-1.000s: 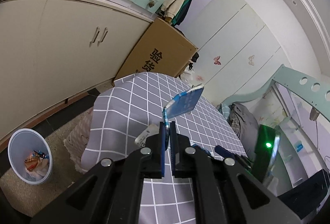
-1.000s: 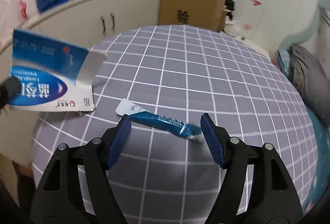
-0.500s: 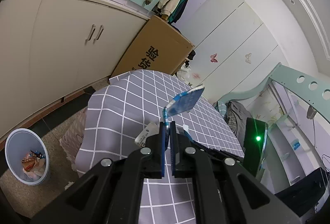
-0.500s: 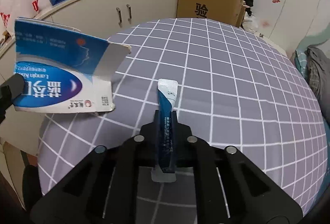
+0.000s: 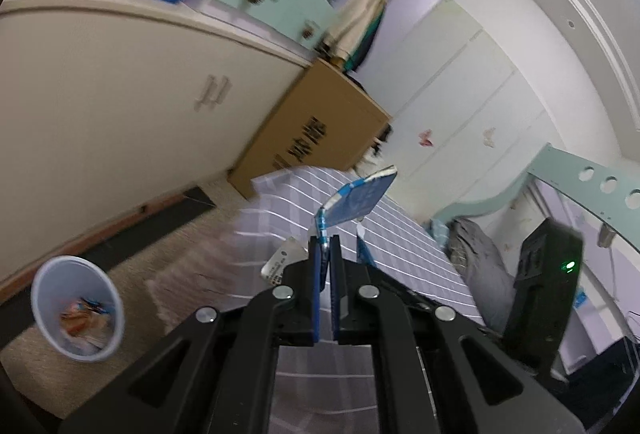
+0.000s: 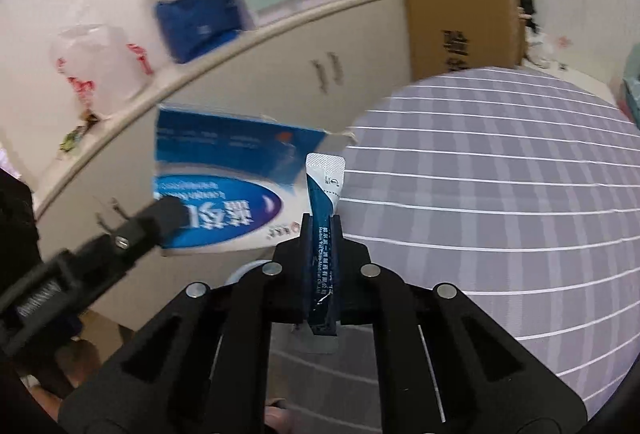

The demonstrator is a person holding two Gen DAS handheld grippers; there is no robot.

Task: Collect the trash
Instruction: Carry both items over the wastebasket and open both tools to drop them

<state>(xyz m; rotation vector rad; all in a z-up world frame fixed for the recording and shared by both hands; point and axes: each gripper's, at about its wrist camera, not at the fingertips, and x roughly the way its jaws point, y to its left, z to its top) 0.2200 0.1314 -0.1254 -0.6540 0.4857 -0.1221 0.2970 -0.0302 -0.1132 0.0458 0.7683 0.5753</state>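
My left gripper (image 5: 327,244) is shut on a flattened blue and white carton (image 5: 357,202) and holds it in the air past the table's edge. The carton also shows in the right wrist view (image 6: 224,194), with the left gripper's finger (image 6: 160,214) on it. My right gripper (image 6: 322,230) is shut on a dark blue sachet (image 6: 323,234) that stands upright between the jaws. A white trash bin (image 5: 76,308) with wrappers inside stands on the floor at the lower left of the left wrist view.
A table with a grey checked cloth (image 6: 500,202) lies to the right. A cream cabinet (image 5: 120,94) and a cardboard box (image 5: 316,130) stand behind. A black device with a green light (image 5: 540,282) is at the right. A carpet (image 5: 172,254) lies between bin and table.
Both grippers have swung left, away from the table and toward the bin side. The right gripper closed on the sachet and lifted it off the cloth. The left still holds the carton.
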